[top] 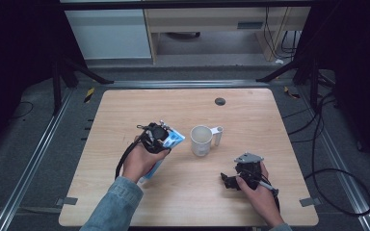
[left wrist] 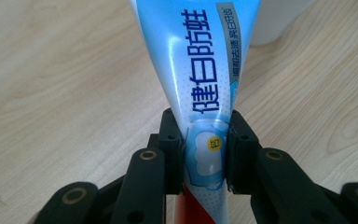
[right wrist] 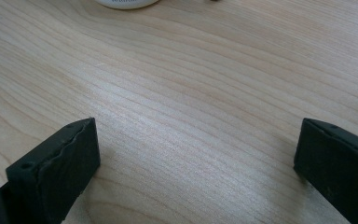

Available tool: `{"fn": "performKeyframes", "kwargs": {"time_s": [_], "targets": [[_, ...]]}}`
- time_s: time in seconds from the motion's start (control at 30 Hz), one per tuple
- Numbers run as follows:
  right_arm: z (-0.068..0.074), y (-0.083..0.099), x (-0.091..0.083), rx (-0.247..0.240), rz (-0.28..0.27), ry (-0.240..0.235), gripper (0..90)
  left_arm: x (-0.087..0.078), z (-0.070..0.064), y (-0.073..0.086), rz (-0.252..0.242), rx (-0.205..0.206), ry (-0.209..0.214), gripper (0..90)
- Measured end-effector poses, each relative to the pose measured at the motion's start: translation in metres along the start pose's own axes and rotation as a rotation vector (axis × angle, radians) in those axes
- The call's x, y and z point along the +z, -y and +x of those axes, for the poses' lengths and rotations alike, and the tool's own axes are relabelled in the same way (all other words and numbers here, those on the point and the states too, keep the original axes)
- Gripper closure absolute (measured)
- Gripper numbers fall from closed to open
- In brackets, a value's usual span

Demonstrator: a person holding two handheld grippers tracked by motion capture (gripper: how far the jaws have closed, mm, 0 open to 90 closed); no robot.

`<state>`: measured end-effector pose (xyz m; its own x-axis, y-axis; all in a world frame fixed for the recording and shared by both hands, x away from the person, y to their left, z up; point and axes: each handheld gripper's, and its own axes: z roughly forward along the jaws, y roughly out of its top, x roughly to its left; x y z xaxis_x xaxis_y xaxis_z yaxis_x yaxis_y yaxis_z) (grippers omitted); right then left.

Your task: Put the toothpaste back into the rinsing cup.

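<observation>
Left gripper view, toothpaste tube (left wrist: pixel 200 88) pinched between jaws (cap end), right gripper (right wrist: pixel 196 158) spread wide.

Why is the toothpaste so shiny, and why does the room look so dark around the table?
Left gripper view: lamp glare streaks white down the glossy toothpaste tube, which sits sharp while the nearest jaw parts go a bit soft. High view: light falls on the table, its surroundings dim. Right gripper view: a pale sheen lies on the wood between the open jaws.

A light wooden table (top: pixel 125 110) carries a white mug (top: pixel 202 140) near its middle; a dark round grommet (top: pixel 220 101) sits beyond the mug.
</observation>
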<state>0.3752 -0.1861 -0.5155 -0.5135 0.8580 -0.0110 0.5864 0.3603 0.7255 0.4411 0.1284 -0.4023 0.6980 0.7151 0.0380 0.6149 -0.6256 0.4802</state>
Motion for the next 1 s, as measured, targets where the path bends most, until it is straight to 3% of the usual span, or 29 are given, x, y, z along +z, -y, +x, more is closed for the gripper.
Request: {"fn": "performKeyframes", "kwargs": {"time_s": [0.1, 0.3, 0.63, 1.0], "targets": [[0.000, 0.000, 0.000, 0.000, 0.001, 0.000, 0.4, -0.008, -0.002, -0.005, -0.027, 0.010, -0.004, 71.8], [0.000, 0.000, 0.000, -0.001, 0.000, 0.000, 0.4, -0.010, -0.002, -0.011, -0.031, 0.022, -0.026, 71.8], [0.000, 0.000, 0.000, 0.002, 0.001, 0.001, 0.4, -0.014, -0.003, -0.029, -0.097, 0.020, -0.034, 71.9], [0.002, 0.000, -0.001, 0.011, 0.003, 0.003, 0.3, -0.018, -0.002, -0.032, -0.145, 0.010, -0.040, 71.9]]}}
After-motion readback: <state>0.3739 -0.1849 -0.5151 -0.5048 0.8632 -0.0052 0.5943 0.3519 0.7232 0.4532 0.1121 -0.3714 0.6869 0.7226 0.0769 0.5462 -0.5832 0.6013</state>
